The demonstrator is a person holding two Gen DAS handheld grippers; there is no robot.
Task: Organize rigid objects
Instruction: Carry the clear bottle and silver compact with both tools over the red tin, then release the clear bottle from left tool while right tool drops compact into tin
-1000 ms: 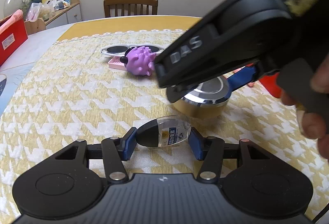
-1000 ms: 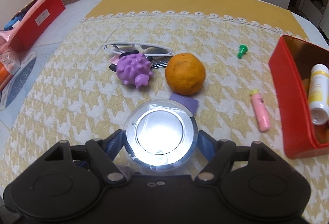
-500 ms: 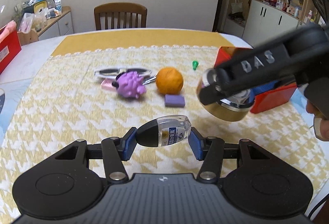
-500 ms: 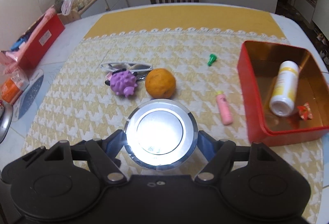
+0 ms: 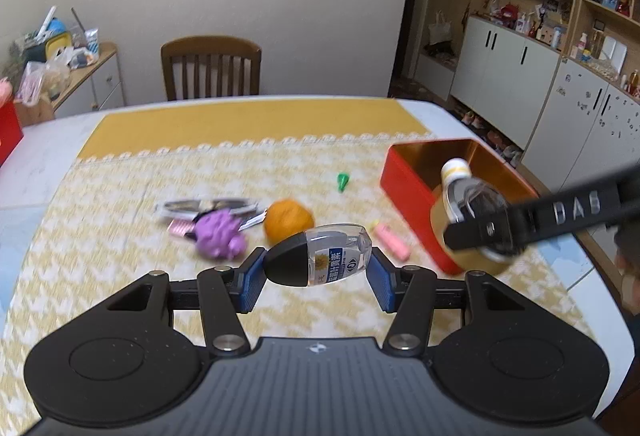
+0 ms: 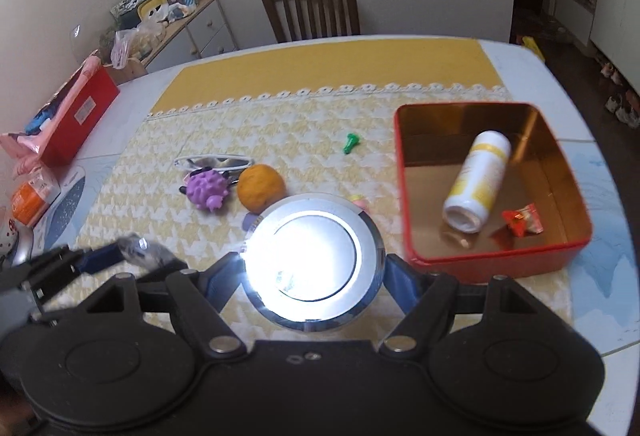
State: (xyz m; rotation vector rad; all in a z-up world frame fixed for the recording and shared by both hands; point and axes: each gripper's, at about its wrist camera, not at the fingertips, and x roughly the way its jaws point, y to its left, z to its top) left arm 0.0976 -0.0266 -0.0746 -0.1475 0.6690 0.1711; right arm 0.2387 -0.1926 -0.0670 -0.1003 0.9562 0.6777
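A: Gripping check, left gripper (image 5: 317, 268)?
B: Fingers closed on small clear bottle (image 5: 320, 255), black cap leftward, held above the tablecloth (image 5: 120, 236).
A: Right gripper (image 6: 314, 268)?
B: Clamped around round gold tin (image 6: 312, 256), mirrored lid up, just left of red box (image 6: 496, 260).
A: Box contents?
B: White-yellow bottle (image 6: 478, 179) lying down, red wrapper (image 6: 522, 222).
A: Loose items?
B: Orange (image 6: 261, 192), purple spiky toy (image 6: 208, 190), sunglasses (image 6: 214, 161).

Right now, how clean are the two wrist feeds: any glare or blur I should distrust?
Right wrist view: the round tin's lid is blown out by white glare, its surface unreadable; the red box and white bottle are clear. Left wrist view: the tabletop is motion-smeared, so the purple toy and orange look soft, while the small bottle stays sharp. Both bend at the edges.
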